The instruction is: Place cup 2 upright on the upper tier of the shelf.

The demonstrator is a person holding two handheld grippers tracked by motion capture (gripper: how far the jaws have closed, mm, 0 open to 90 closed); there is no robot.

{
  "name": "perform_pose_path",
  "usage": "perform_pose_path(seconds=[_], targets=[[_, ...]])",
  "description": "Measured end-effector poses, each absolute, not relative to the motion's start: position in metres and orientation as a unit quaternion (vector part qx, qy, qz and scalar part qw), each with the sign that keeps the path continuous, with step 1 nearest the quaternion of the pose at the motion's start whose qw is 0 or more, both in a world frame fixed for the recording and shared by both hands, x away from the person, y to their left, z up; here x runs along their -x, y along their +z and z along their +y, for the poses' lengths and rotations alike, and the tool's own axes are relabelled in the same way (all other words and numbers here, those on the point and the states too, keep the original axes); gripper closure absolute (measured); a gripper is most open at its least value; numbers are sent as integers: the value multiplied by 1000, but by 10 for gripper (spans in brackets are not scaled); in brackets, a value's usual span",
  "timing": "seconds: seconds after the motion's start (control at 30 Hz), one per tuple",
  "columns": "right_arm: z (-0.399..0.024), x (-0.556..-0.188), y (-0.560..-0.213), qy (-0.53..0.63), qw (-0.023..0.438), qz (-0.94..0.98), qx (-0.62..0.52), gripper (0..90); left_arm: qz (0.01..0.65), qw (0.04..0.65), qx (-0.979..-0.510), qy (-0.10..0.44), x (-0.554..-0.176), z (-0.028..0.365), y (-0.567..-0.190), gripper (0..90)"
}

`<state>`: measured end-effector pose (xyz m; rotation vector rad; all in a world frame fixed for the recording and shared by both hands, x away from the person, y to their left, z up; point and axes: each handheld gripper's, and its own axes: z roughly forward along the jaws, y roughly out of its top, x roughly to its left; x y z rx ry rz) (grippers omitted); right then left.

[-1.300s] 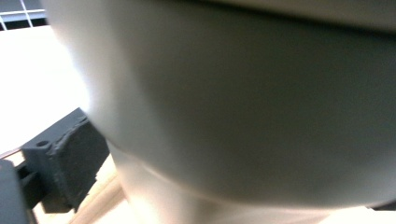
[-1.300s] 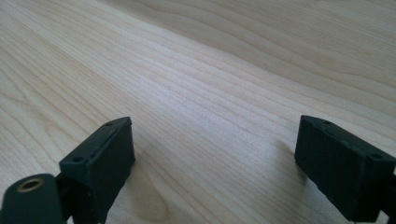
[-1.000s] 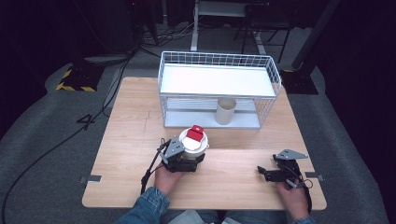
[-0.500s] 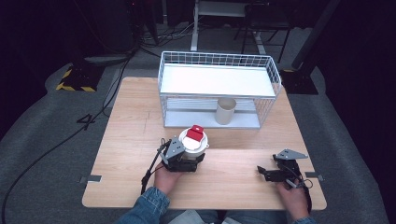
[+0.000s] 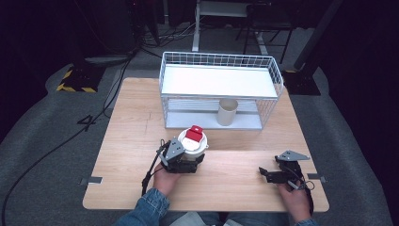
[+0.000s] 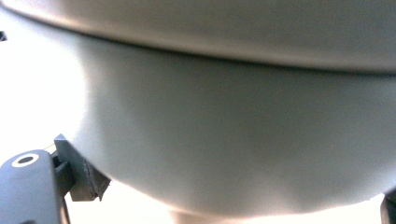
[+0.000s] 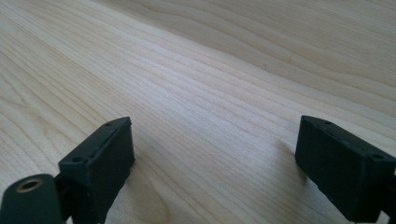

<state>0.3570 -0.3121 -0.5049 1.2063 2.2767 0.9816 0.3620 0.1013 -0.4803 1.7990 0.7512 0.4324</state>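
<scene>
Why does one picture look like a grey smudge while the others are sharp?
In the left gripper view the white bowl sits right against the lens, so it blurs, and the background glares white. In the right gripper view the wooden table shows crisp grain, with soft shadows beside the right tongs. In the high view the table is lit while the room around it is dark.

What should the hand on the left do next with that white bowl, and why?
Probably lift the white bowl toward the wire rack. The left hand-held gripper seems to have the bowl between its jaws, the red block sits on top, and the rack stands just beyond.
</scene>
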Motion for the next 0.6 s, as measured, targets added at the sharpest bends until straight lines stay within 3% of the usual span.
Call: perform_pose_path(seconds=[0.6], targets=[[-310,-358,-505,349,192,808,-434,113,294,553,-760,176,-346,117,-443,124]])
